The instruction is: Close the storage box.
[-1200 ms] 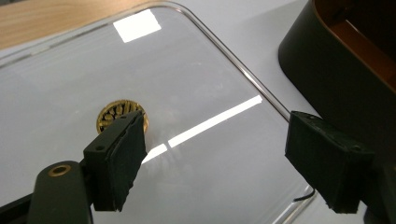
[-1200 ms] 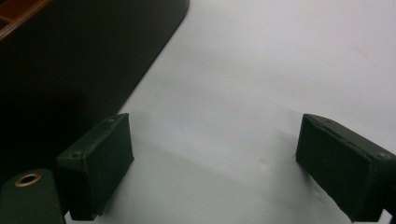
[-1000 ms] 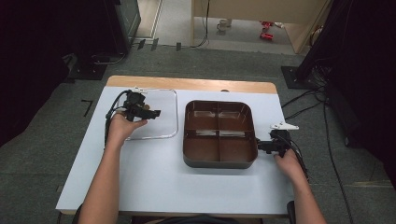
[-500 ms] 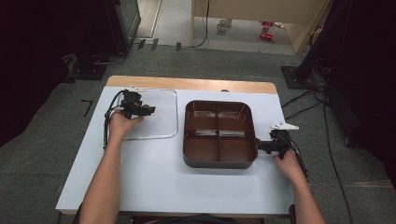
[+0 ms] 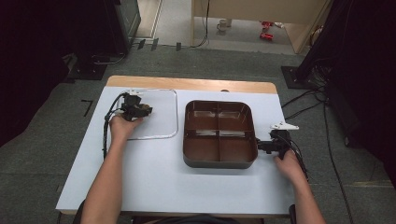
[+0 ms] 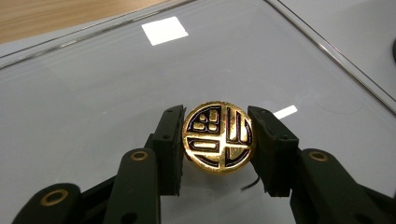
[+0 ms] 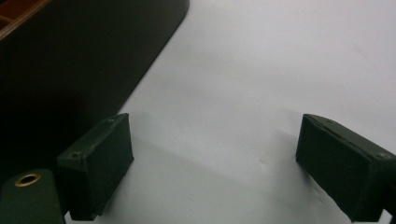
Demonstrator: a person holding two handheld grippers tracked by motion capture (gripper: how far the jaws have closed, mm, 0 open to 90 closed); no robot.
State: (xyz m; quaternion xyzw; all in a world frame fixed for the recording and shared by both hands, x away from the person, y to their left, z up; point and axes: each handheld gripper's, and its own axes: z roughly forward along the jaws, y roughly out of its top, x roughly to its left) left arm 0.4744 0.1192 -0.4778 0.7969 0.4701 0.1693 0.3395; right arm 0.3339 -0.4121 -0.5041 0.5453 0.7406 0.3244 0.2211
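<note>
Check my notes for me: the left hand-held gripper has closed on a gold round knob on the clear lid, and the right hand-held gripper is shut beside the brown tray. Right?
Not quite. The right hand-held gripper is open: the right gripper view shows its jaws wide apart over bare table beside the brown tray. The rest holds: the left hand-held gripper clamps the gold round knob on the clear lid.

Both grippers are built of black parts: the left gripper [image 6: 217,151] has block-shaped pads with small screws and brass-ringed pivot holes. A black cable trails from it. The right gripper [image 5: 259,145] is topped by a grey three-cornered plate.
</note>
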